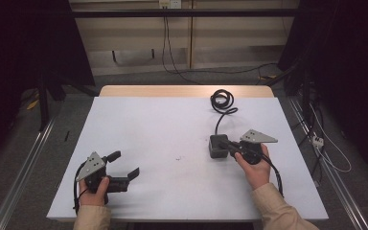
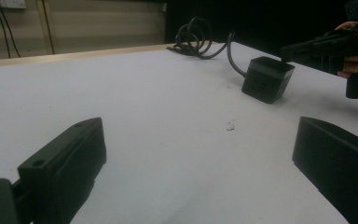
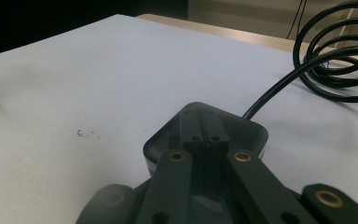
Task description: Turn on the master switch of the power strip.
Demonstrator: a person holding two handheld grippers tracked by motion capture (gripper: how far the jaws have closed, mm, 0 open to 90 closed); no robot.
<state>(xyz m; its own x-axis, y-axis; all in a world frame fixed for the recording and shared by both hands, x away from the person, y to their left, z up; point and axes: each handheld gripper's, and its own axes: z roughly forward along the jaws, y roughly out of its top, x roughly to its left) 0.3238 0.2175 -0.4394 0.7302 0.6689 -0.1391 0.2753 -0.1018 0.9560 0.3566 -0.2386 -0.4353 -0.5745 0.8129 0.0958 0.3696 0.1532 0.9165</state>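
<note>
Resting on a white counter (image 1: 172,124) — a black adapter box (image 1: 217,146) with its coiled cable (image 1: 222,100).
Left tool (image 1: 125,165) sits near the front-left edge, jaws spread wide; right tool (image 1: 224,143) — jaws pressed together — lies over the box's top.

The left hand (image 1: 95,191) grips the left gripper (image 1: 124,165) near the front left of the table, low over the surface, its jaws spread wide apart and pointing to the right. The right hand (image 1: 256,168) holds the right gripper (image 1: 223,143) farther forward on the right side, pointing to the left. Its jaws are drawn together with the tips touching. Both forearms come in from the bottom in tan sleeves (image 1: 280,211).
</note>
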